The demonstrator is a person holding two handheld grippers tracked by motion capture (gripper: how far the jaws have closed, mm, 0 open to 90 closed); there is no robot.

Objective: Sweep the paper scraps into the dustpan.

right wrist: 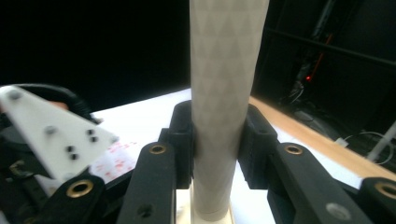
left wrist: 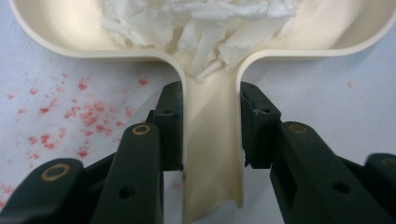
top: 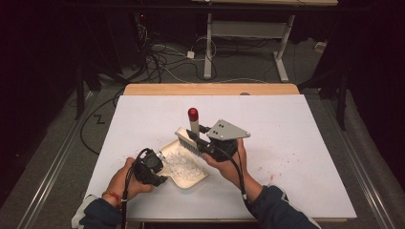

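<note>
White counter (top: pixel 296 157) carries a cream dustpan (top: pixel 184 164) of paper scraps (top: pixel 181 166), its handle clamped by the left hand-held gripper (top: pixel 160 168); the right hand-held gripper (top: pixel 200 142) grips the brush (top: pixel 188 138) upright; best keep the pan level, sweep gently

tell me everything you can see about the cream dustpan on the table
The dustpan is cream and looks like smooth moulded plastic: a wide shallow tray with a raised, rounded rim, narrowing into a channel-shaped handle. It sits on the white table with its handle toward the person. A heap of torn white paper scraps lies in the tray, some spilling toward the handle's mouth. The left claw is shut on the handle, a pad on each side. Above it, the right claw holds a brush.
</note>
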